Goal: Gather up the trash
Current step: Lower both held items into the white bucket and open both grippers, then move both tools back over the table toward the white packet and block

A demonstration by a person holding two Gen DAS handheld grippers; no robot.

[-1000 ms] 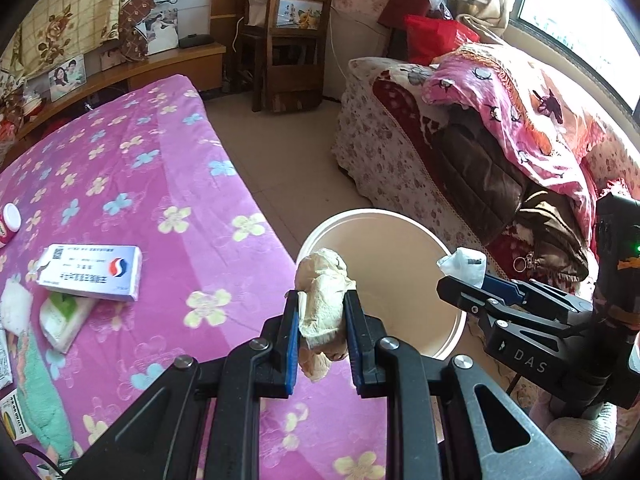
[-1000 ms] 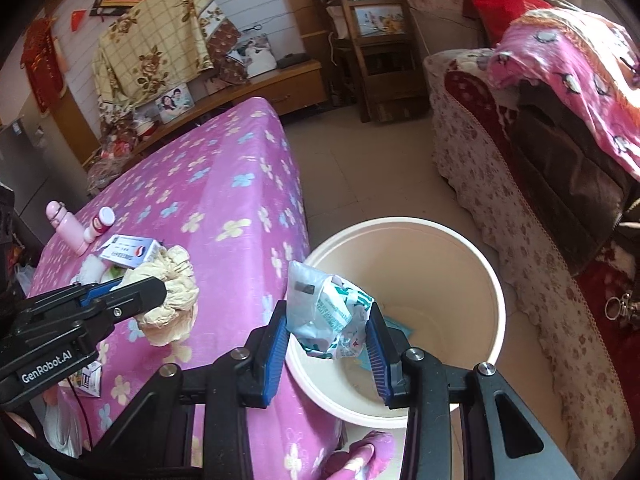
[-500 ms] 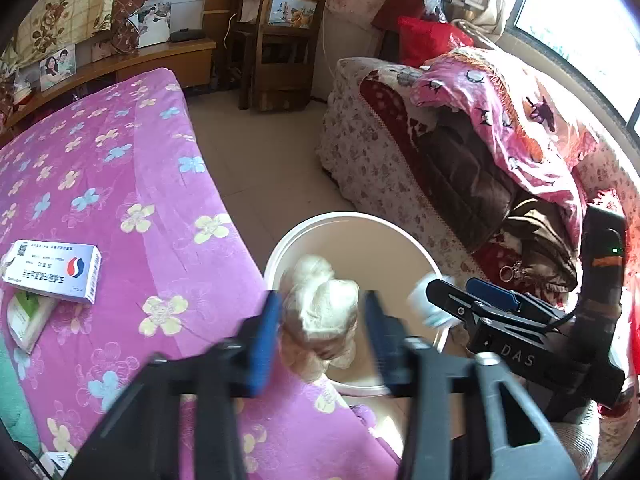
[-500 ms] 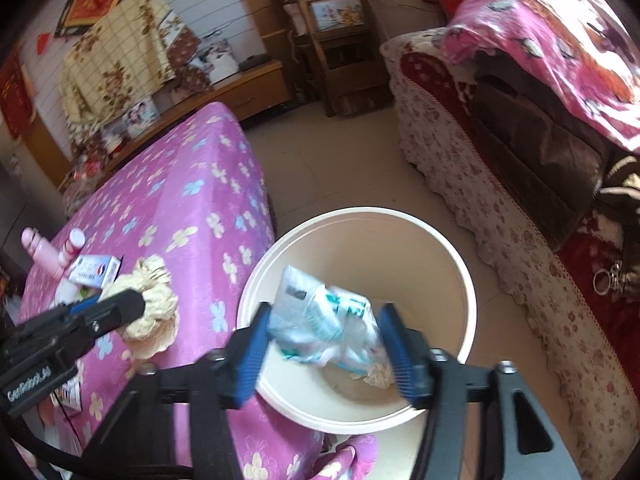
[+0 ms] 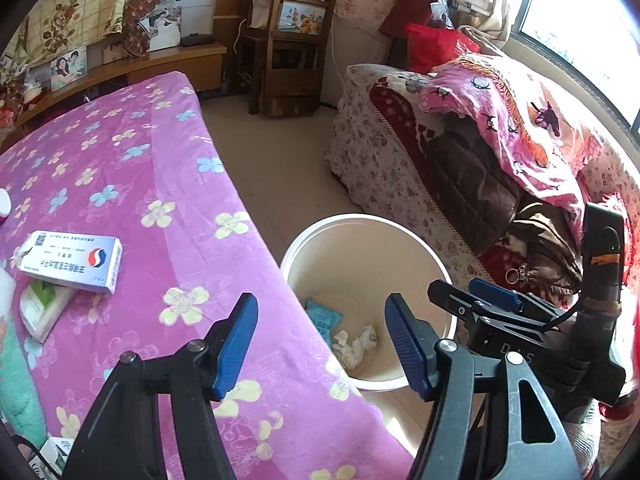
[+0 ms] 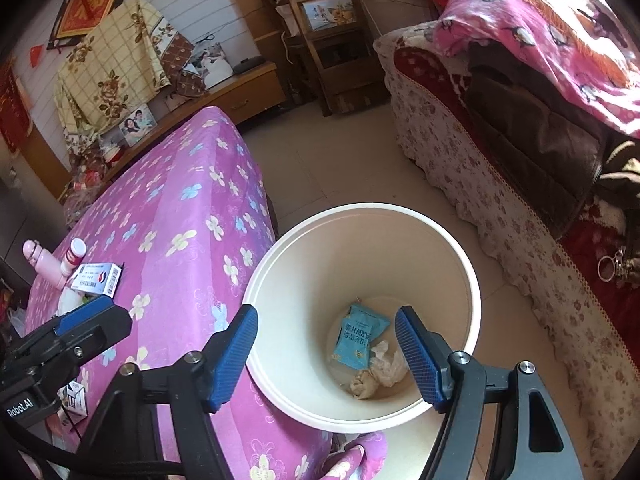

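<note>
A cream bucket (image 6: 460, 264) stands on the floor beside the pink flowered table (image 6: 180, 216); it also shows in the left wrist view (image 5: 360, 224). In it lie a blue packet (image 6: 360, 336), a crumpled clear wrapper (image 6: 386, 364) and a beige paper wad (image 6: 362, 386). My right gripper (image 6: 326, 354) is open and empty above the bucket. My left gripper (image 5: 320, 344) is open and empty over the table edge next to the bucket; the packet (image 5: 324, 318) and white crumpled trash (image 5: 356, 344) show between its fingers.
A white medicine box (image 5: 72, 256) and a green-white tissue pack (image 5: 44, 308) lie on the table. A pink bottle (image 6: 42, 260) and a red-capped bottle (image 6: 72, 254) stand at its far left. A sofa (image 5: 480, 152) with blankets is on the right, a wooden chair (image 5: 288, 40) behind.
Both grippers opened. The beige paper wad dropped from the left gripper and the plastic wrapper from the right; both now lie in the bucket.
</note>
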